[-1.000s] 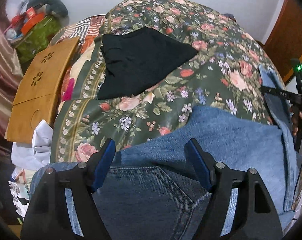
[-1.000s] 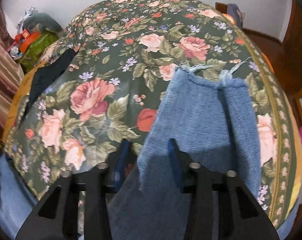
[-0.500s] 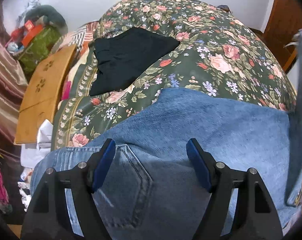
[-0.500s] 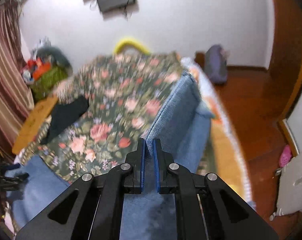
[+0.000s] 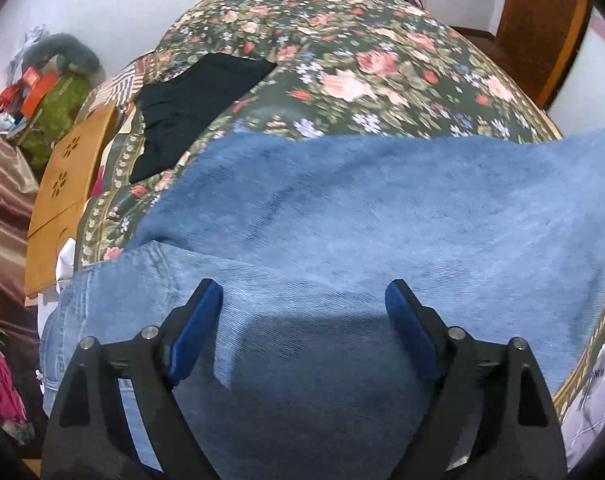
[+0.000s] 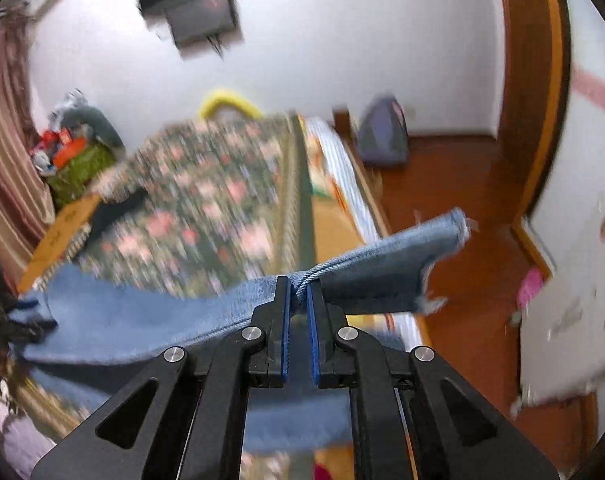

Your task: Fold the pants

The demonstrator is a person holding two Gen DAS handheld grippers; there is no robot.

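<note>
A bed (image 5: 382, 92) fills the room's middle, covered with a dark green bedspread printed with pink roses, and white walls rise behind it. A wooden door frame (image 6: 538, 92) and red-brown floor (image 6: 462, 184) lie to the right.

The pants (image 5: 382, 208) are blue denim jeans spread across the near part of the bed. The cloth is mid-blue with a fine twill weave; a paler panel with stitched seams lies at the lower left, and a shadow darkens the fabric in front of the left hand-held gripper (image 5: 304, 304). Its blue-padded jaws are opening, standing wide above the denim with nothing pressed between the pads.

The right hand-held gripper (image 6: 298, 292) is clamped tight on a bunched seam of the pants (image 6: 142, 320). From the grip one leg stretches left toward the bed, while the frayed hem end juts out to the right, off the bedspread and over the floor.

A flat black garment (image 5: 194, 108) lies on the bedspread beyond the jeans, well apart from them. A tan wooden board (image 5: 62, 184) with flower-shaped cut-outs leans along the bed's left edge. Behind it sits a green bag (image 5: 58, 112) topped with orange clutter, beside striped brown curtains (image 6: 6, 152). A dark screen (image 6: 198, 4) hangs on the wall, and a grey backpack (image 6: 382, 136) rests on the floor. The right view is blurred.
</note>
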